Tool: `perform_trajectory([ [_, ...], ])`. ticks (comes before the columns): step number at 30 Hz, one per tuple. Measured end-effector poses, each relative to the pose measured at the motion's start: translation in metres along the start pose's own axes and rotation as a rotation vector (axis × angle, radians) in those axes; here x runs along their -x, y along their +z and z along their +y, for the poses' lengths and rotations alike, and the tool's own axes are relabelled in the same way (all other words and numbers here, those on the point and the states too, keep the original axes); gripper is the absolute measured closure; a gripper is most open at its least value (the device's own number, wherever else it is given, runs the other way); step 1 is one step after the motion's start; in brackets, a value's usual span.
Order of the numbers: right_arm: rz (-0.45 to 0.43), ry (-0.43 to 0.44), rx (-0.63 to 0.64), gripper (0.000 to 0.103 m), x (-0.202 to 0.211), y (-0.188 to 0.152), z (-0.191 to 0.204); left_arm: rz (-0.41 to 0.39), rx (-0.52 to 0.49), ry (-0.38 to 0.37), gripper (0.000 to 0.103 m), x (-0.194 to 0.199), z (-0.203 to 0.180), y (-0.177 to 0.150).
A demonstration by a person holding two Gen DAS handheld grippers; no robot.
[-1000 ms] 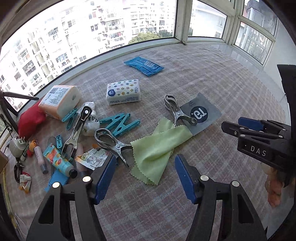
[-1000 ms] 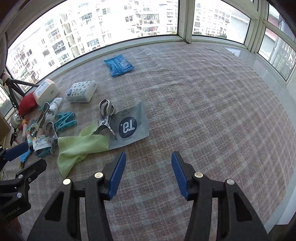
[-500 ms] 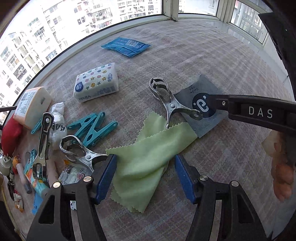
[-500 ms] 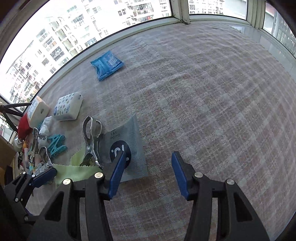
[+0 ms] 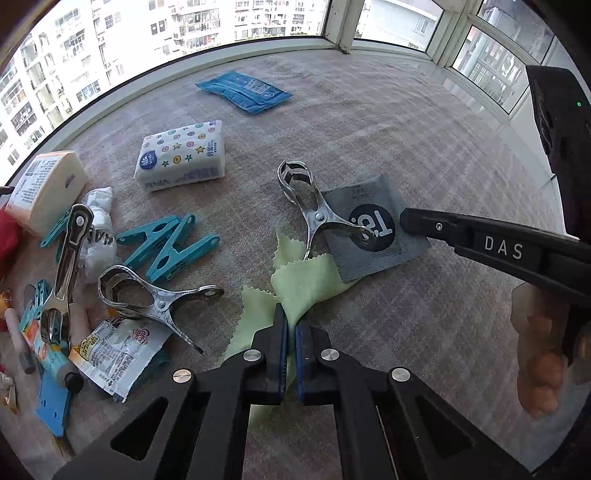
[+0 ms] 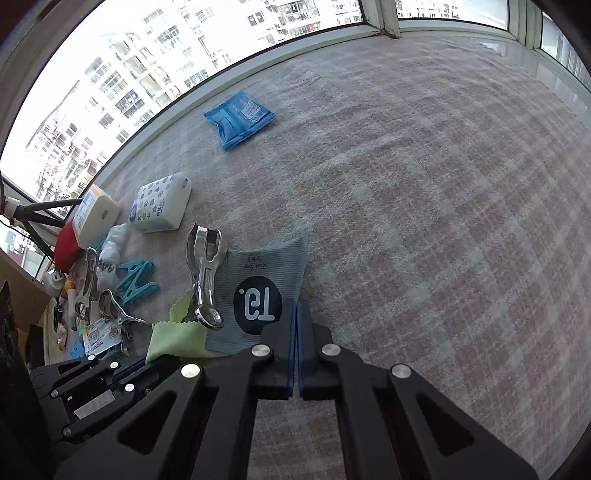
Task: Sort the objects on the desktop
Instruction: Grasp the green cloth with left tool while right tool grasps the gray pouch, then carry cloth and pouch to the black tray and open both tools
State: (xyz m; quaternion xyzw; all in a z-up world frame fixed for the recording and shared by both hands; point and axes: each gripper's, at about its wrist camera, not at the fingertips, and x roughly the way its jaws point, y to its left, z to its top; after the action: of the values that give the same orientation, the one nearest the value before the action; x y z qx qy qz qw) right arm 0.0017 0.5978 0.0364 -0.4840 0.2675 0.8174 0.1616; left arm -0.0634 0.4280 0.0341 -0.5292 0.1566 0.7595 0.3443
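A high-rise home's bay-window ledge: curved white-framed windows (image 5: 343, 26) facing pale apartment towers (image 5: 92, 55), a plaid woven mat (image 6: 424, 184) below.

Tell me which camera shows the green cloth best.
The left wrist view: the green cloth lies spread with its zigzag edges plain, pinched by the left gripper. The right wrist view shows only a corner beside the grey packet.

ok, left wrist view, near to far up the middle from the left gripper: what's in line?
left gripper, shut on the green cloth → grey pouch under a metal clip → white tissue pack → blue packet → window sill.
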Motion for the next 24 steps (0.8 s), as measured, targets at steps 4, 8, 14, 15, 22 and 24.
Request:
perform_trajectory([
  [4,-0.031,0.000,-0.001,0.102,0.022,-0.005,0.002,-0.039,0.001,-0.027,0.100,0.024,-0.004,-0.008],
  [8,-0.084,-0.016,0.026,0.102,0.054,-0.010,0.012,-0.079,-0.005,-0.029,0.100,0.047,0.000,-0.011],
  [14,-0.138,-0.032,0.091,0.103,0.096,-0.022,0.042,-0.134,0.037,-0.037,0.101,0.087,0.022,-0.024],
  [15,-0.145,-0.029,0.094,0.102,0.102,-0.024,0.049,-0.143,0.046,-0.033,0.101,0.094,0.028,-0.027],
  [22,-0.180,0.017,0.183,0.103,0.132,-0.048,0.131,-0.199,0.133,0.030,0.101,0.157,0.090,-0.071],
  [24,-0.185,0.043,0.224,0.102,0.136,-0.060,0.165,-0.214,0.160,0.058,0.101,0.180,0.113,-0.088],
])
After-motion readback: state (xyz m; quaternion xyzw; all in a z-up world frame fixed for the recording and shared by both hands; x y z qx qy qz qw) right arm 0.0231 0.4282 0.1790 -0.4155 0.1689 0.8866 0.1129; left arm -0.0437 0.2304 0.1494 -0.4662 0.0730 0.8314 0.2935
